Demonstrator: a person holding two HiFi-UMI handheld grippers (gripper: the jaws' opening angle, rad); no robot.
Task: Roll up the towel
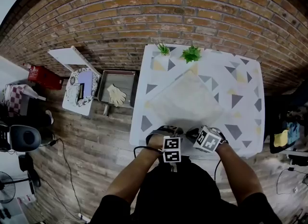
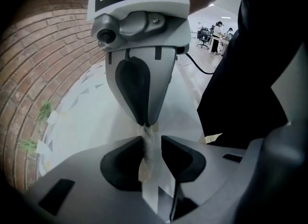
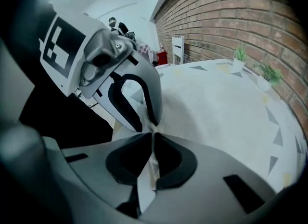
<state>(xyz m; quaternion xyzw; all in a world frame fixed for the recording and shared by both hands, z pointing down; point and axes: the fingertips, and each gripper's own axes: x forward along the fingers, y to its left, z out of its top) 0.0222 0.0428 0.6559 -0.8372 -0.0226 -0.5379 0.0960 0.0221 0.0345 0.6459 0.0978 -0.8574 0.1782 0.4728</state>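
**Only one hand-held gripper really has the towel corner**

Your right hand-held gripper [image 3: 151, 138] has its jaws nearly together, with a thin fold of the towel [image 1: 185, 100] nipped between the pads. That is a real grip. Your left hand-held gripper [image 2: 151, 146] is another matter. A strip of the same edge hangs in its gap, but the pads stand apart and do not press it from both sides, so it holds nothing.

The two hand-held grippers sit just beside each other at the near edge of the worktop [image 1: 240, 88], both on the towel's near corner. The rest of the cloth lies flat, turned corner-on to you, and reaches toward the two small plants [image 1: 191, 53] at the far edge. No roll has formed yet.

Likely troubles from here:

- If you start turning now, the left side may slip free. The right grip alone would then drag the cloth askew.
- With both grips bunched on one corner, the roll may come out as a cone, not an even cylinder.
- The jaws are so close together that rolling either wrist could knock one hand-held gripper into the other.
- A hard pull toward you could slide the whole towel off the near edge.
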